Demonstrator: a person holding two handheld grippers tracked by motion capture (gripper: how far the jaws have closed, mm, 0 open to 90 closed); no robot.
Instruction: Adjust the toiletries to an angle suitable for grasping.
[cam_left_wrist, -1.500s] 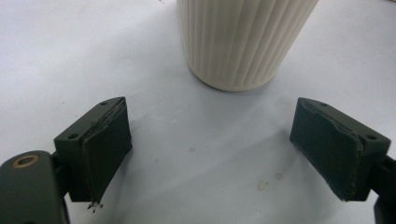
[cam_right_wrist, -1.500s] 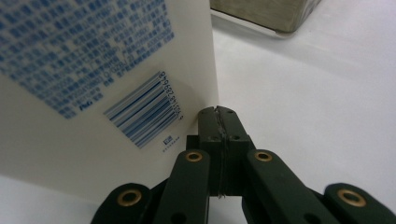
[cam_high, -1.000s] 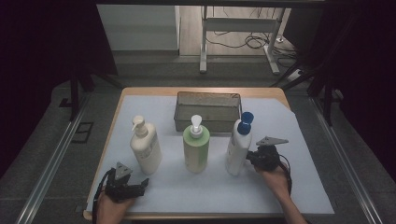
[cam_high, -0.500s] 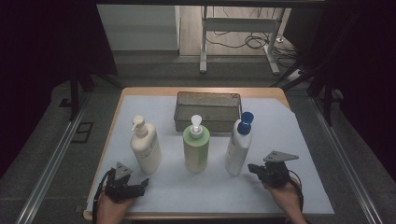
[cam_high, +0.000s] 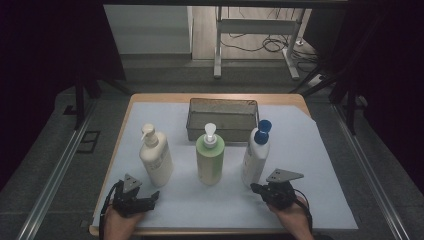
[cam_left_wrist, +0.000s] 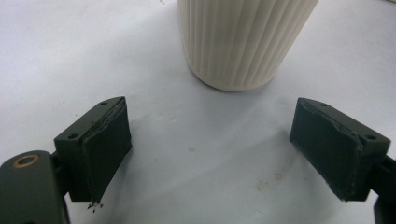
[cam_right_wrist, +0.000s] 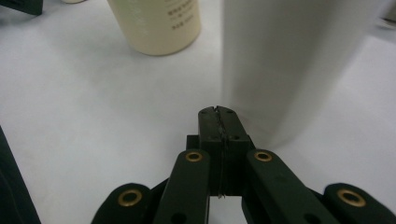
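Note:
Three bottles stand in a row on the white sheet: a cream pump bottle (cam_high: 156, 159), a green pump bottle (cam_high: 210, 157) and a white bottle with a blue cap (cam_high: 256, 155). My left gripper (cam_high: 150, 197) rests near the front edge, open, pointing at the cream bottle's ribbed base (cam_left_wrist: 243, 42); nothing is between its pads (cam_left_wrist: 215, 123). My right gripper (cam_high: 256, 189) is shut and empty, its tips (cam_right_wrist: 218, 112) just short of the white bottle's foot (cam_right_wrist: 289, 60). The green bottle (cam_right_wrist: 159, 23) stands farther off to its left.
A grey metal mesh basket (cam_high: 222, 119) sits behind the bottles at the back of the table (cam_high: 150, 97). The sheet (cam_high: 320, 165) lies bare to the right of the white bottle and along the front edge. Table legs and cables lie on the floor beyond.
My right gripper has drawn back from beside the white bottle toward the table's near edge. The left gripper and the three bottles have stayed put.

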